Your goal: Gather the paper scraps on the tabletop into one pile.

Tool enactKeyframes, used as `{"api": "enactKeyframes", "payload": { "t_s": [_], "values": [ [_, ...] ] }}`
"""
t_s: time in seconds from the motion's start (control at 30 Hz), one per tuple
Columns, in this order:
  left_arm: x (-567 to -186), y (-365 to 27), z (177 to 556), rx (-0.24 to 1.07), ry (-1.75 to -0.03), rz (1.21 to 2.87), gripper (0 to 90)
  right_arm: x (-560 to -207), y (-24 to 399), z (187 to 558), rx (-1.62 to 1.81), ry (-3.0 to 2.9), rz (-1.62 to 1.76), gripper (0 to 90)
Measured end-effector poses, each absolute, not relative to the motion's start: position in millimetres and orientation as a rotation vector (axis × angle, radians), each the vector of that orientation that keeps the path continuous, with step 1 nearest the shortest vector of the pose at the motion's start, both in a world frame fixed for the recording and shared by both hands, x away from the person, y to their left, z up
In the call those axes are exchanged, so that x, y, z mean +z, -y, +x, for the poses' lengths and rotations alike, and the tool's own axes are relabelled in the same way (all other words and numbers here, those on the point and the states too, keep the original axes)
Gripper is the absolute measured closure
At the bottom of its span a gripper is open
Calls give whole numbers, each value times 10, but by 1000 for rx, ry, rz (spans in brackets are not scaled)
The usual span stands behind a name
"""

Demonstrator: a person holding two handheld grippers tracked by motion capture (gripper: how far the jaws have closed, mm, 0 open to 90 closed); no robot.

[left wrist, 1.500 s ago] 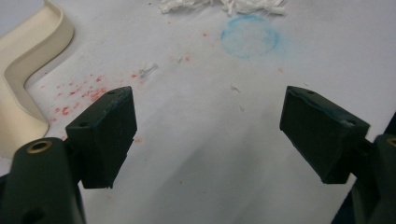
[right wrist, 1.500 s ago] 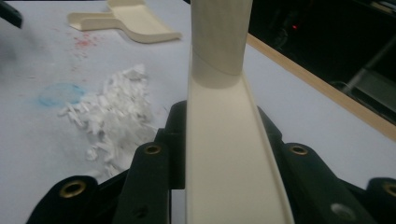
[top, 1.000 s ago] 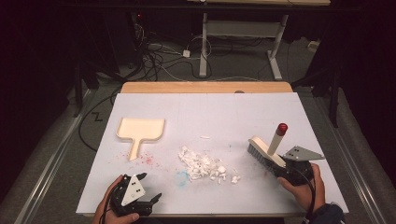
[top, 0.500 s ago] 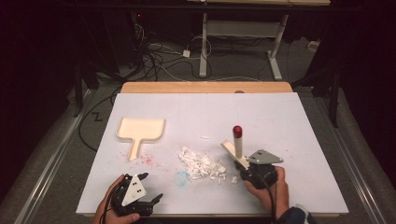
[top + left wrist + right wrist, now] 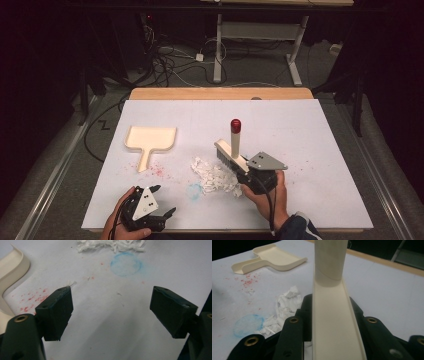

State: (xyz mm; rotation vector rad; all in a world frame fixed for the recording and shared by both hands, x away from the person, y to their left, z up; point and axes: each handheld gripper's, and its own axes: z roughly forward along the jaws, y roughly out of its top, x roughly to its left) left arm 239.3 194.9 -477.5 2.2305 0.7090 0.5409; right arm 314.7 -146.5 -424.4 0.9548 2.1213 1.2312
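While clamped (right claw (image 5: 246, 176)), brush (image 5: 226, 151) touches scraps (image 5: 215, 177) — upright.

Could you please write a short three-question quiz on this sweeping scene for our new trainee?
1. True or false: the right claw is shut on the brush.
2. What lies on the table between the dustpan and the brush?
A. paper scraps
B. coins
C. a sponge
3. How do the jaws of the left claw stand?

Key
1. True.
2. A.
3. Open, with nothing between them.
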Motion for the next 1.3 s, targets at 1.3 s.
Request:
{"api": "enactKeyframes", "payload": {
  "t_s": [1.3],
  "values": [
    [-4782,-1977,2366,587,-715,2258,178,-4122,2899,2593,1120,-2104,1093,679]
  ]
}}
